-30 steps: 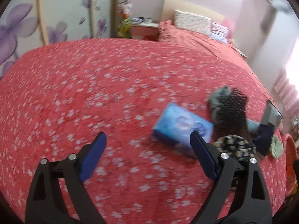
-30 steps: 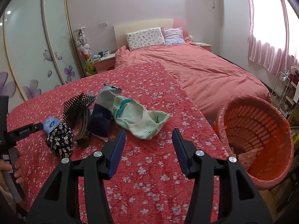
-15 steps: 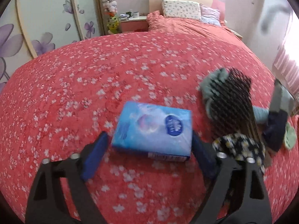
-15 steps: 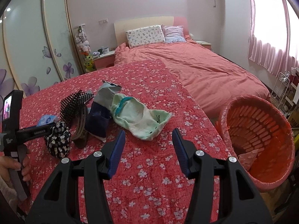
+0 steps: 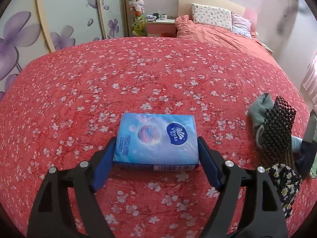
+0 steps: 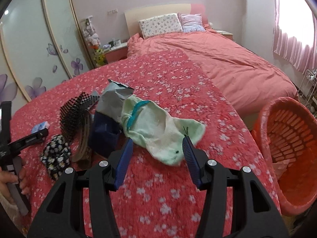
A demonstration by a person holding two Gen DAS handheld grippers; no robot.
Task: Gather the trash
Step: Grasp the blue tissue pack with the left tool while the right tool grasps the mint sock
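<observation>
Straddling a blue tissue pack (image 5: pixel 157 140) on the red floral blanket (image 5: pixel 138 75), my left gripper (image 5: pixel 156 148) has a blue pad at each end of the pack; the pads look to be touching the wrapper, though I cannot tell from this angle whether they are truly clamped or only just beside it. The pack lies flat, logo side up.

Right of the tissue pack in the left wrist view sits a heap: a black mesh piece (image 5: pixel 279 130) draped over a grey-green cloth (image 5: pixel 257 111), with a black daisy-print pouch (image 5: pixel 285 180) nearer the camera.

From my right wrist view, the same tissue pack (image 6: pixel 40 126) shows as a small blue corner at the far side of that heap, beyond the left gripper's (image 6: pixel 37 134) black finger. My right gripper (image 6: pixel 157 145) hangs with its jaws spread wide, the pale green sock (image 6: pixel 158 130) lying between and just ahead of the fingertips, not gripped. A silver foil bag (image 6: pixel 113 103) and a dark navy bag (image 6: pixel 103 132) rest against the sock on the side toward the tissue pack. An orange slatted basket (image 6: pixel 287 138) stands off the blanket's edge, on the opposite side of the sock from the tissue pack, well apart from it.
</observation>
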